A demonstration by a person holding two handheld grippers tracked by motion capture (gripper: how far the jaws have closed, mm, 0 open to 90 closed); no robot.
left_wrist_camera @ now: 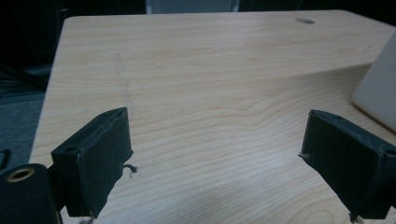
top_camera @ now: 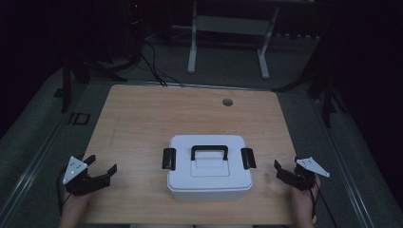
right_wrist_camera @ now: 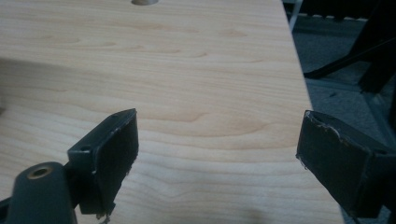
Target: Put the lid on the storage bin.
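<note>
— Where do you stand with the box?

— At the very start, I judge. My left gripper [top_camera: 101, 167] hovers over the near left corner of the wooden table [top_camera: 142, 118], jaws wide apart and holding nothing. In the left gripper view I see bare wood between my jaws and a white corner of the box at the right edge.

— And the box itself?

— The white storage box [top_camera: 209, 183] sits near the front edge of the table, about midway between my two grippers and well apart from both. Its lid carries a black handle [top_camera: 209, 151] lying across the top, with a black latch on the left side [top_camera: 168, 158] and another on the right [top_camera: 248, 158]. Both latches look closed down against the lid.

— Your other hand?

— My right gripper [top_camera: 283, 171] waits at the near right edge, jaws also spread, empty.

— What comes next?

— Probably bringing each gripper inward to its own latch, then hooking a jaw tip under the latch to flip it up. That calls for a low, level approach from the sides.
</note>
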